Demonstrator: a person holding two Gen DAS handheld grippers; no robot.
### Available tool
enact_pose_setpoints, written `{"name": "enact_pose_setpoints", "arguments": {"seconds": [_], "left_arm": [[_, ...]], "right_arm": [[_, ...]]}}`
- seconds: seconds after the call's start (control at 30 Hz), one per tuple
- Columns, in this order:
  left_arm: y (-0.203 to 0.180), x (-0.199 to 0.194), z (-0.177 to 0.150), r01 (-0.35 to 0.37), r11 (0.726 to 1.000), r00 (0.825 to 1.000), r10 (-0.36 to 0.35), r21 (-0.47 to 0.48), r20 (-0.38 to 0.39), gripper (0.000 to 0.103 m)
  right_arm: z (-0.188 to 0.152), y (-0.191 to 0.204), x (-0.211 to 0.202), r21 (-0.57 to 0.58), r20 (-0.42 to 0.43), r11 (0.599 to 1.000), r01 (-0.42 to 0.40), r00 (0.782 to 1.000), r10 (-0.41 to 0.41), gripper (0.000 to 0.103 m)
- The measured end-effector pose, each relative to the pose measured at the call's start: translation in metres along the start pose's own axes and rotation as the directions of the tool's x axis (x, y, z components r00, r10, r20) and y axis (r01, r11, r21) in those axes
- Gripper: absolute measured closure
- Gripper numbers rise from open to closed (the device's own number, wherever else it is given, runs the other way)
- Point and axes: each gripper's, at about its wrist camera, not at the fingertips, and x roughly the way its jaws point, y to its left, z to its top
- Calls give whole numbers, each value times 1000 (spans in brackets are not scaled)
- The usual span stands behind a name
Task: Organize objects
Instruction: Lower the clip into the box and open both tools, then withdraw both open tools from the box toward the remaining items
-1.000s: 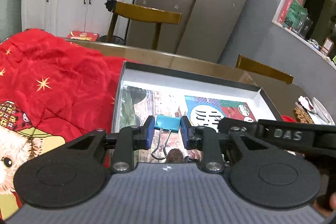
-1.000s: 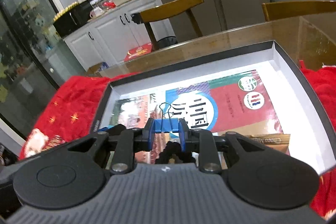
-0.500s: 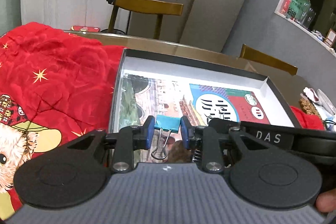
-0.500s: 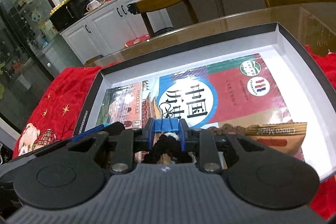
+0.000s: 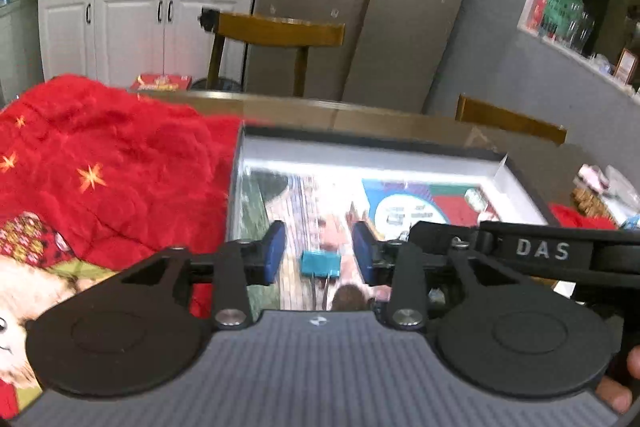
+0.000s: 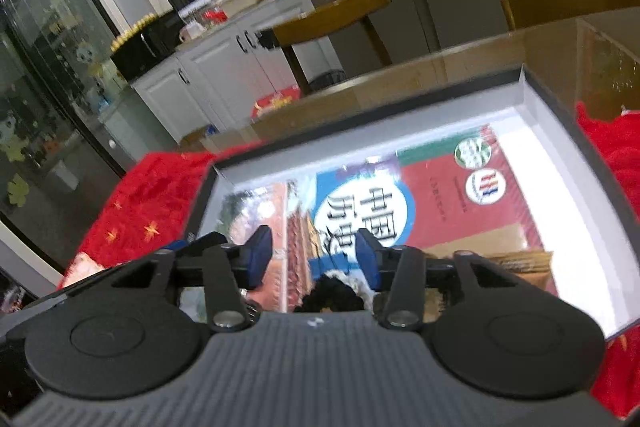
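Observation:
My left gripper (image 5: 320,251) hangs over the left part of a shallow black box (image 5: 360,143) with white walls. Its jaws are opening, and a teal binder clip (image 5: 321,264) lies free between them on the book (image 5: 416,211) in the box. My right gripper (image 6: 314,255) is over the same box (image 6: 560,131), its jaws opening too. A blue binder clip (image 6: 326,263) sits loose between its pads, above a black fuzzy hair tie (image 6: 332,295) on the book (image 6: 440,203). The right tool's black body (image 5: 540,251) shows close beside my left one.
A red blanket (image 5: 120,167) with gold stars lies around the box on both sides. A brown snack packet (image 6: 516,263) rests in the box's near right part. Wooden chairs (image 5: 280,31) stand past the table's far edge. Small items (image 5: 604,187) sit at the right.
Both grippers went from shut on their binder clips to open. The teal clip and the blue clip dropped out of the pads into the box. The hands stayed over the box.

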Motion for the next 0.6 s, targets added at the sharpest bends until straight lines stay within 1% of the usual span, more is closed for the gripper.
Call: {"name": "enact_pose_setpoints", "arguments": {"seconds": [0.03,0.07,0.1,0.17,0.2,0.27,0.3,0.43,0.47,0.53,0.6], "left_arm": [[1,-6,4,10,1000,1000,-10,-7,15,48],[2,-11,7,20,1000,999,-20,-12,26,42],[3,-18,11,35,999,999,-34,-19,43,38],[3,-33,17,49,998,996,-47,-28,82,36],[2,-43,20,47,999,993,-44,-24,107,35],[-5,-60,26,9,1000,990,-9,1,139,35],[-9,-69,28,-1,1000,987,-3,21,162,35],[-22,-106,30,8,999,974,-19,47,228,35],[-26,-114,30,4,999,972,-16,49,236,35],[-38,-132,30,-36,997,970,19,64,243,35],[-47,-151,25,-27,996,959,2,85,282,35]], "right_arm": [[2,1,-8,-4,17,1000,-10,1000,10,38],[4,3,-15,-9,31,1000,-17,999,18,37],[6,5,-23,-17,47,1000,-24,999,25,35],[9,11,-45,-44,90,998,-44,995,48,33],[9,13,-54,-55,108,997,-53,992,58,31],[9,18,-77,-80,150,995,-65,986,77,29],[7,20,-89,-95,169,993,-68,982,83,29],[0,23,-131,-138,246,988,-62,965,95,25],[-2,24,-140,-147,264,987,-61,960,98,23],[-7,25,-158,-163,302,985,-55,948,103,22],[-11,26,-170,-172,323,984,-55,940,109,21]]}}
